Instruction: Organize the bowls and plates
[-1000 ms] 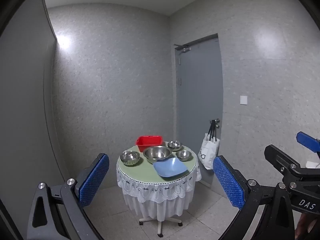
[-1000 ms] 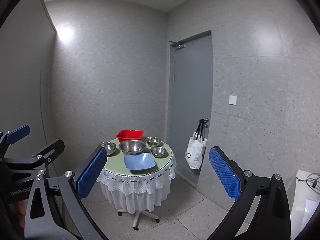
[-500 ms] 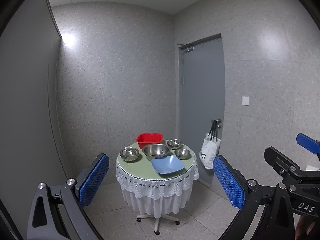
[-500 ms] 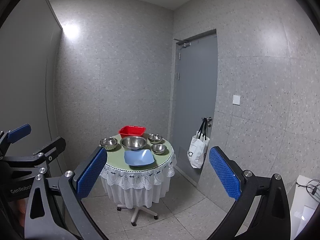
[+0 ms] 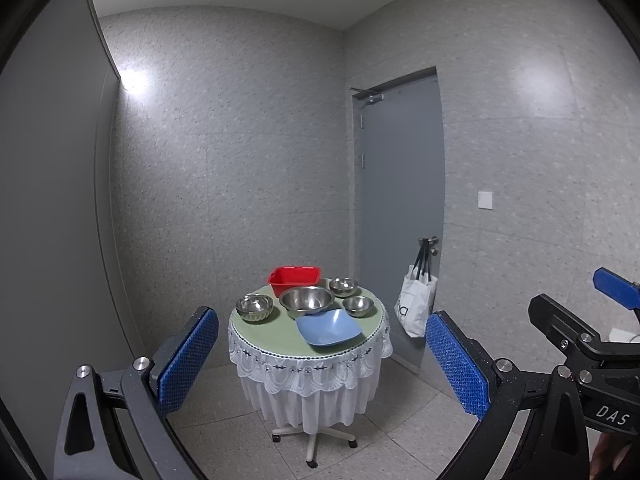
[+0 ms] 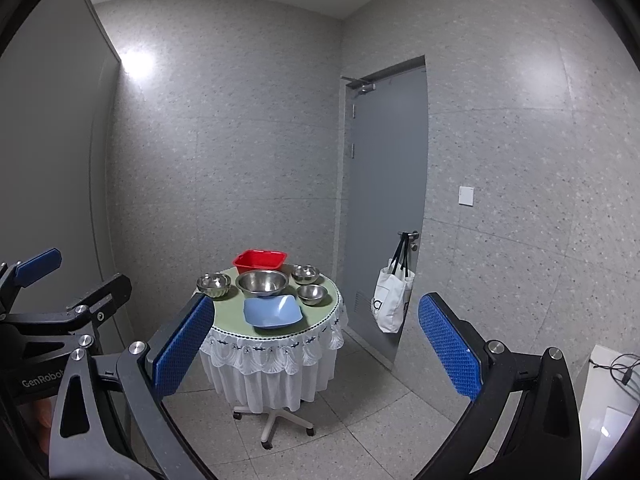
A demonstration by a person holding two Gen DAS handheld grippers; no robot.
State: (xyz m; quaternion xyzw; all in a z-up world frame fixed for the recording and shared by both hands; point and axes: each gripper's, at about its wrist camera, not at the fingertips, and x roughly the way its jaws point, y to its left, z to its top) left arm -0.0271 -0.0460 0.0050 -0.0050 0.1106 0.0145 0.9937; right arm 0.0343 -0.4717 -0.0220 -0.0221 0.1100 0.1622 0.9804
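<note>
Left wrist view: left gripper (image 5: 320, 360) spread wide, empty, aimed at the round table (image 5: 264, 334) well ahead and below. Right gripper (image 6: 316, 344) likewise gaping, nothing held.

Landmark: large steel bowl (image 5: 306, 299) at table centre.
- Red tub (image 5: 294, 276) just behind it.
- Fluted steel bowl (image 5: 254, 307) to its left.
- Two small steel bowls (image 5: 343, 286) (image 5: 358, 305) to its right.
- Blue square plate (image 5: 329, 327) just in front, at the near table edge, one corner toward the cameras.

Judgement: no piece within reach; both grippers well apart from the table. Plate sits right of centre between the left fingers and left of centre between the right, so neither hand is clearly nearer.
</note>
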